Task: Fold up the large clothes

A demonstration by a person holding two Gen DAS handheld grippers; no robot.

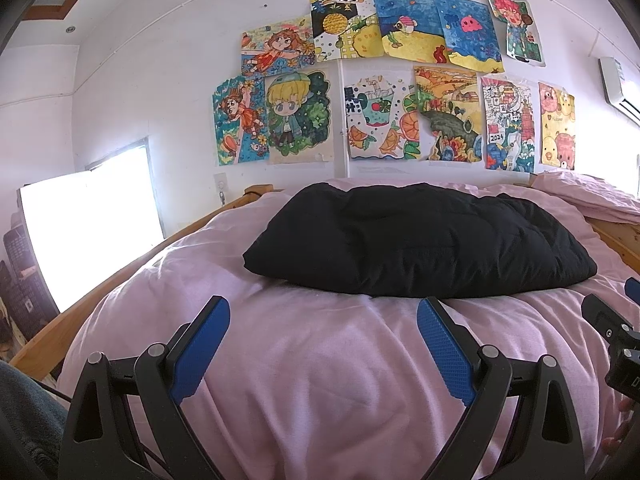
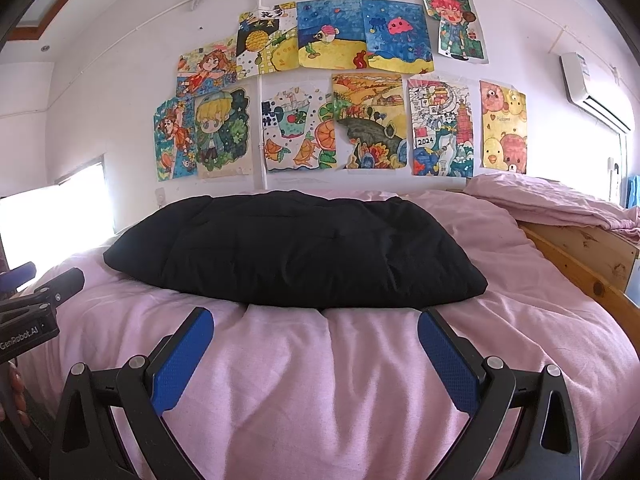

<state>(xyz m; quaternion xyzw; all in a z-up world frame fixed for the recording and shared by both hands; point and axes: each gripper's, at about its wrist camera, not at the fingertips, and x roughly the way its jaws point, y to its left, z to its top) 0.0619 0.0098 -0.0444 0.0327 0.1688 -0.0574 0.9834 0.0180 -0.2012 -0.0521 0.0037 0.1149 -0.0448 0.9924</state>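
At the far left, bright light comes through a window (image 1: 92,232) beside the wooden bed frame (image 1: 80,312). Next comes the left hand-held gripper (image 1: 323,314), with its blue pads (image 1: 202,354) spread wide apart and nothing between them; it hangs over the pink bed cover (image 1: 320,380), short of the garment. In the middle of the bed lies the black padded garment (image 1: 420,240), a thick quilted piece already gathered into a compact, puffy bundle, with its near edge just beyond the fingertips. On the wall behind it hang many colourful drawings (image 1: 380,80). Further right, the right hand-held gripper (image 2: 316,320) is also fully open and holds nothing; its tips are near the front edge of the garment, not touching it as far as I can see. At the far right there is a folded pink quilt (image 2: 560,204) on the wooden headboard and an air conditioner (image 2: 596,92) high on the wall.

I think the main risk is the thickness of the garment: the padding is springy and may slip out from a shallow pinch, or open again after a fold. The soft cover under it could also be caught together with the black cloth, because both are loose. If the two grippers take uneven depths, the fold would come out crooked.
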